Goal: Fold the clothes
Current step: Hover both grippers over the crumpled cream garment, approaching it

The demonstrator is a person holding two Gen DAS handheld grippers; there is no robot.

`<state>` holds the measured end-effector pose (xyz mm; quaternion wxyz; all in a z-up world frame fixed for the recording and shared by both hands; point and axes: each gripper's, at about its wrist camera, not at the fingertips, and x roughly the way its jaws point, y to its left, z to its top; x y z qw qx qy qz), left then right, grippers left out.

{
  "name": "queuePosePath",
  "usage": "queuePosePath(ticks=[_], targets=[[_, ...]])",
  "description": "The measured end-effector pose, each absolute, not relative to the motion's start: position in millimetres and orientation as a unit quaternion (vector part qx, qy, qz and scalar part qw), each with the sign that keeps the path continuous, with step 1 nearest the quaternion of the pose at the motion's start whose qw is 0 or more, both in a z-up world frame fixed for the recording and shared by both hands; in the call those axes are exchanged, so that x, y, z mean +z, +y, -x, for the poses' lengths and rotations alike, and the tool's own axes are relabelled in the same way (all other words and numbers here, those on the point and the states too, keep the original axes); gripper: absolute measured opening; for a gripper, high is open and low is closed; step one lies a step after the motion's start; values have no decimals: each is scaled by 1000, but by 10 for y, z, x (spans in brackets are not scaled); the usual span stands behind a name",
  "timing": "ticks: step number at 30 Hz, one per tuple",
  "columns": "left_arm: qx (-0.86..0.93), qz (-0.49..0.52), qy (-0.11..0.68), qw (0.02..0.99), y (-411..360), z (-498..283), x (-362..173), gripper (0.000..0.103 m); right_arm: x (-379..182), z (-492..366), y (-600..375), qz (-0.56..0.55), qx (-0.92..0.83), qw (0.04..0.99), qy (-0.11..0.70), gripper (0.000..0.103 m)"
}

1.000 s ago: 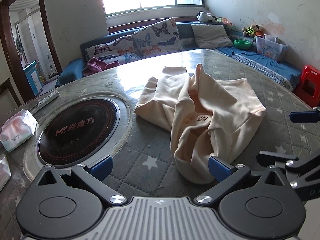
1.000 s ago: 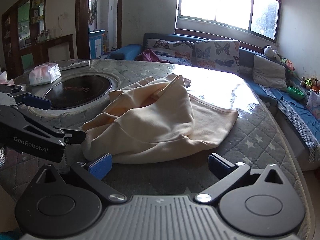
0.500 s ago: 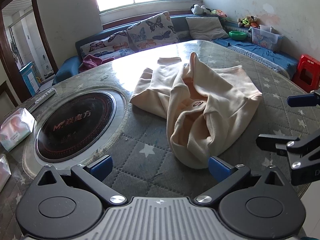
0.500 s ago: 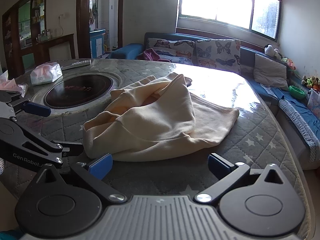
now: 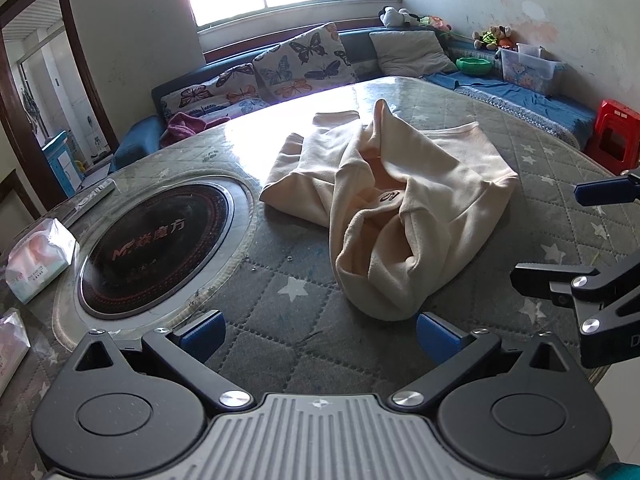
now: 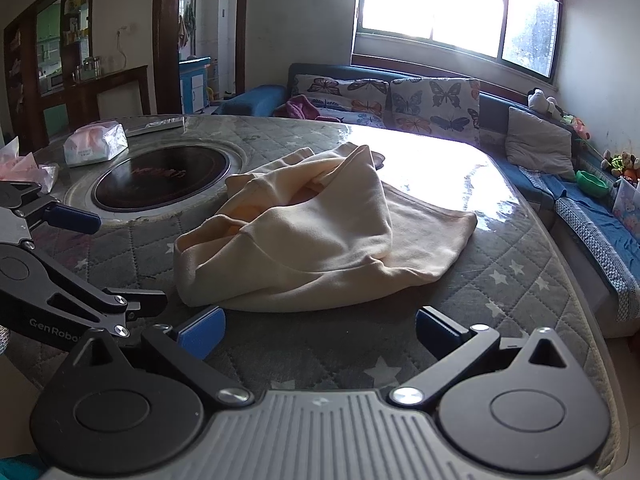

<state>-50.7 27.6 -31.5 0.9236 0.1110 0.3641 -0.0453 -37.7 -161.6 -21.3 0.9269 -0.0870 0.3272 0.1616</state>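
Looking through the left wrist view first: left gripper (image 5: 318,330) is spread wide with nothing between its blue pads (image 5: 202,330), hovering low over the quilted table (image 5: 280,320); the cream garment (image 5: 404,216) lies crumpled at the table's middle, its near lump just beyond the right pad, not touching as far as I can tell. Right gripper (image 5: 560,236) shows at the right edge, also released and empty, beside the garment's right side. Risk here: the cloth is bunched in overlapping layers with the opening facing near, so a pinch on that near lump likely catches several layers and drags the whole heap instead of one edge. Induction hob (image 5: 154,248) sits to the left, tissue pack (image 5: 38,260) at far left; a sideways drag could sweep fabric onto the hob ring. Right wrist view: right gripper (image 6: 318,332) is equally wide apart, holding nothing, with the garment (image 6: 320,240) straight ahead, near hem just past its pads. Left gripper (image 6: 106,258) sits at the left, lower finger tip close to the garment's near-left corner. Risks: both grippers converge on the same near-left fold, so they could collide or grab the same layer; the far part of the table is glossy with window glare (image 6: 432,168), so the cloth may slide rather than unfold when pulled. Sleeves are buried, can't tell where, so a blind grab may twist it further.
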Motion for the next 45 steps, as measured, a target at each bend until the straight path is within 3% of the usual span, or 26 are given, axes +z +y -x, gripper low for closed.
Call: queuePosePath(ticks=[17, 21, 45], targets=[[-43, -116, 361, 924, 247, 522, -308, 103, -231, 428, -1598, 86, 163, 927, 328, 102], [-46, -115, 362, 924, 247, 497, -312, 103, -236, 409, -1613, 80, 164, 926, 329, 97], [-59, -113, 354, 926, 283, 106, -209, 103, -218, 12, -1654, 62, 165, 923, 341, 86]])
